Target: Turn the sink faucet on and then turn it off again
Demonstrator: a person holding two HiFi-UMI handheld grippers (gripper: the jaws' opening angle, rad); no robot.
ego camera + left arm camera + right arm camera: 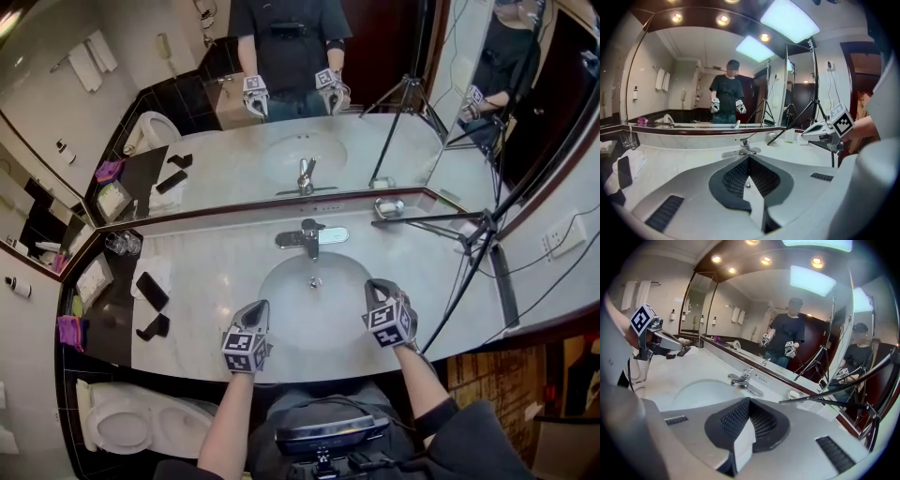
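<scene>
**Both Tongs Closed Over the Basin, Faucet Untouched Behind It**

A wide mirror (pixel 187 56) ran along the back of the pale stone counter (pixel 216 272) and reflected the person standing before it with a gripper in each hand. A white toilet (pixel 122 422) sat low at the left of the counter. The oval sink basin (pixel 281 300) was sunk into the middle of the counter. A black tripod (pixel 469 234) stood on the right side, with one leg stretched toward the mirror.

The left gripper (pixel 255 312) hung over the near left rim of the basin, and the right gripper (pixel 375 286) over the near right rim. They were well apart from each other. In its own view the left gripper's (pixel 749 158) jaws were pressed together, tip to tip, and the right gripper's (pixel 750 401) jaws were likewise closed on themselves.

The chrome faucet (pixel 309 237) stood at the back edge of the basin, just below the mirror, with its spout pointing toward the person. Both grippers were clear of it. A small soap dish (pixel 389 207) lay to the faucet's right, and two dark flat objects (pixel 152 291) lay at the counter's left end.
</scene>
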